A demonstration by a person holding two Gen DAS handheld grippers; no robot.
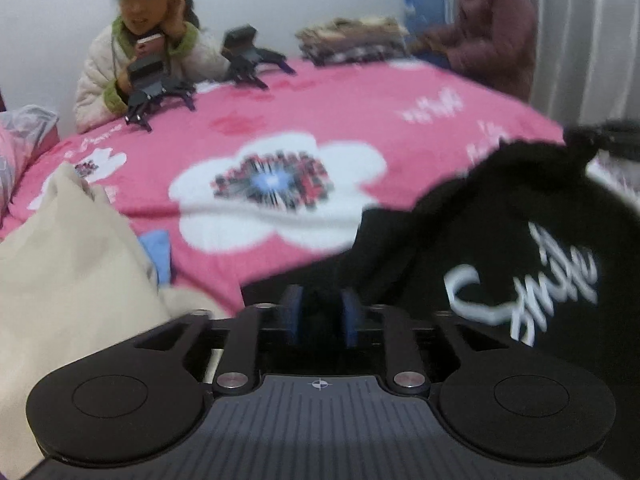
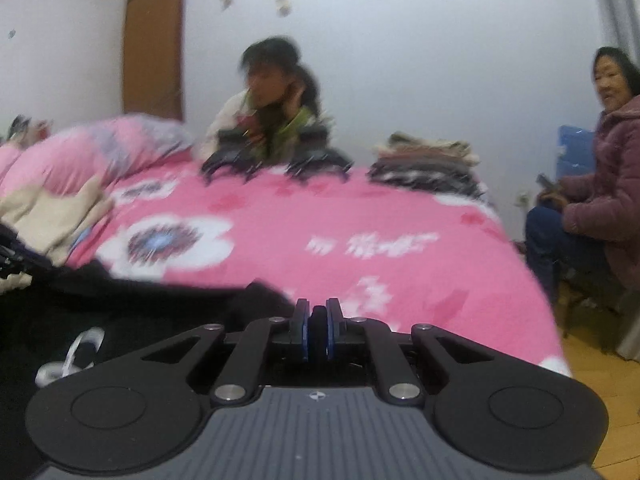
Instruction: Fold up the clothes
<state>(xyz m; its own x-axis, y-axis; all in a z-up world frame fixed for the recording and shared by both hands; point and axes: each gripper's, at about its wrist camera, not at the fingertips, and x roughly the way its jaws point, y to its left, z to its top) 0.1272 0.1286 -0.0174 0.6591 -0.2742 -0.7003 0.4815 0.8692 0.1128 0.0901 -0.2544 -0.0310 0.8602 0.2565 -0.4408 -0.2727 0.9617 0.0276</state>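
Blue-padded jaws of the left gripper [image 1: 319, 314] stand parted near the bottom of its view, dark cloth lying between them, though whether the pads press it cannot be told. At three o'clock, the black garment [image 1: 500, 248] with white lettering hangs bunched above the pink floral bedspread [image 1: 320, 92], one corner pulled up at the right edge. In the other view, the right gripper [image 2: 319, 332] is nearly closed, pinching a fold of that same black cloth [image 2: 132, 308]. To fold well, the free hand probably should take the matching corner, draw the fabric taut and lay it flat before creasing. A cream garment [image 1: 60, 264] lies at nine o'clock; a folded stack [image 1: 354, 40] sits at twelve. No container is visible.
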